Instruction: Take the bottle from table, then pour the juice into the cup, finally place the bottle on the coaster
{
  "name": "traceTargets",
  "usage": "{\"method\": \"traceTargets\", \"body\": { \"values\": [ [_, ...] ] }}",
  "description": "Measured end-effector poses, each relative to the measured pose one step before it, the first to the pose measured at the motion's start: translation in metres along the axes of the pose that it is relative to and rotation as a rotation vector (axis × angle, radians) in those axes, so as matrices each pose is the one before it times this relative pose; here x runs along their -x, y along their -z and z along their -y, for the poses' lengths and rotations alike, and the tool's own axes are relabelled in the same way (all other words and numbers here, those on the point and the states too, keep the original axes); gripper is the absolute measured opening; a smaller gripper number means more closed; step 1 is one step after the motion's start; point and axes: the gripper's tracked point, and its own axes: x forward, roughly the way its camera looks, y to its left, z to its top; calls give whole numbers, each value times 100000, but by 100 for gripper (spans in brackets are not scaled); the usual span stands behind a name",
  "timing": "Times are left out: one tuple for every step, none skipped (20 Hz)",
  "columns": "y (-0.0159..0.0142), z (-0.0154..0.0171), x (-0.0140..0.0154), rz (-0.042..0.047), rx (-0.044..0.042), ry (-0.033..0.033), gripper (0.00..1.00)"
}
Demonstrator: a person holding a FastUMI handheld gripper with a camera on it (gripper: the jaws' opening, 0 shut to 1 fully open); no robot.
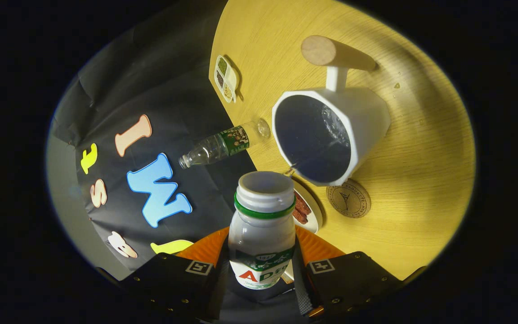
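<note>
The wooden surface (421, 148) appeared tilted because the gripper was rolled over for the pour. On it stood the cup (331, 135), a white faceted vessel with a dark inside, a short white stem and a round wooden handle; liquid seemed to glint within it. It looked rigid and stable, though a knock at its rim might tip it.

The bottle (261, 229) sat between the fingers, which were closed on its body from both sides at the labelled band, with its open mouth pointing toward the cup's rim. It was a small, pale plastic bottle with a green ring under the neck and a green, white and red label. It was probably light and rather smooth, so a grip low on the body, as held, seemed sound; squeezing hard could buckle the thin wall.

The coaster (348, 198), a flat round wooden disc with a stamped mark, lay just beside the cup's base, beyond the bottle's mouth. It looked stiff and low, an easy landing place.
</note>
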Motion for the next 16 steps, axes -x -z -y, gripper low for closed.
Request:
{"method": "traceTargets", "body": {
  "values": [
    [-47,-122,-36,225,-760,-564,63],
    [12,-38,-64,-123,-65,-29,63],
    [19,-33,-70,-234,143,104,63],
    [148,13,-133,-607,-392,-76,63],
    [69,-78,72,-655,-891,-333,63],
    [-26,-174,105,-284,-861,-1082,63],
    [-39,-112,33,-96,-618,-877,63],
    [-63,-52,76,-63,-89,-796,63],
    [57,-186,7,-87,-139,-1075,63],
    [61,-201,-27,-63,106,-844,63],
    [-20,-107,47,-344,229,-459,63],
    [103,-79,79,-502,124,-716,63],
    [106,-238,-27,-536,-9,-625,63],
    [73,-196,16,-297,77,-601,63],
    [-97,-88,-89,36,134,-65,63],
    [-66,-29,144,62,204,-450,63]
  ]
}}
